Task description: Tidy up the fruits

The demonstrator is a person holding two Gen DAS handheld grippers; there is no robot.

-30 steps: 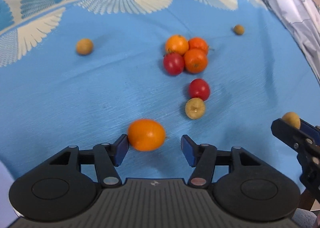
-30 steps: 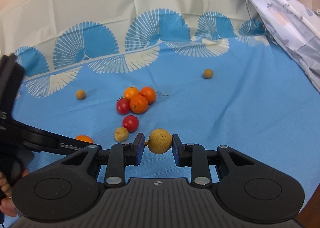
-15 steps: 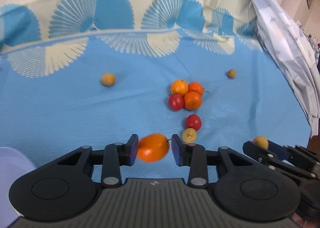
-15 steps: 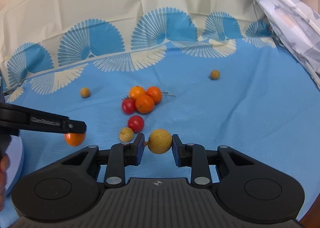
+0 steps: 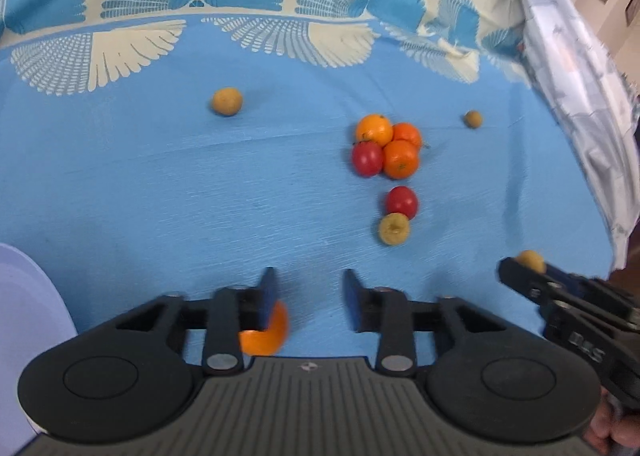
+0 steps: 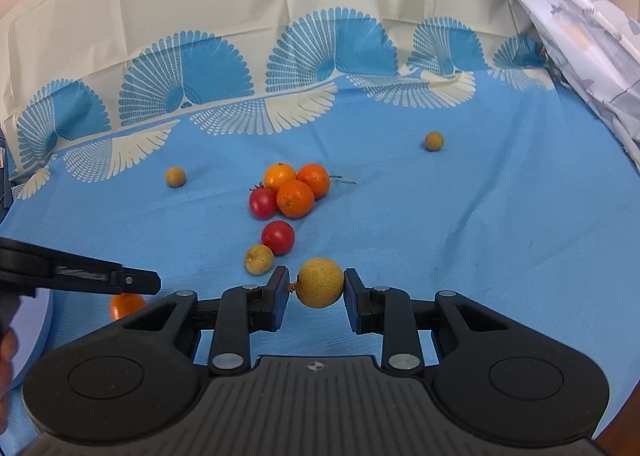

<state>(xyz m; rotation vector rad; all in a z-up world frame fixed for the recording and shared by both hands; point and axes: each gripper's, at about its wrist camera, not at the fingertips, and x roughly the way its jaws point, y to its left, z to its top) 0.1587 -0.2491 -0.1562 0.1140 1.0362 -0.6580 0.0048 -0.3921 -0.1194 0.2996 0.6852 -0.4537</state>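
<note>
On blue cloth (image 5: 160, 184): left gripper (image 5: 308, 298) spread wide, orange (image 5: 268, 330) loose beneath; right gripper (image 6: 316, 290) clamping tan fruit (image 6: 321, 282).

A home table is showing here: a patterned blue tablecloth (image 6: 440, 256) is lying under scattered fruit (image 6: 296, 198), a curtain (image 6: 592, 40) hanging beside the cloth.

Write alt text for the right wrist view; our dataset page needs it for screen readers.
The right gripper holds a tan round fruit above a blue tablecloth, with three oranges, two red tomatoes and other tan fruits scattered beyond.
</note>
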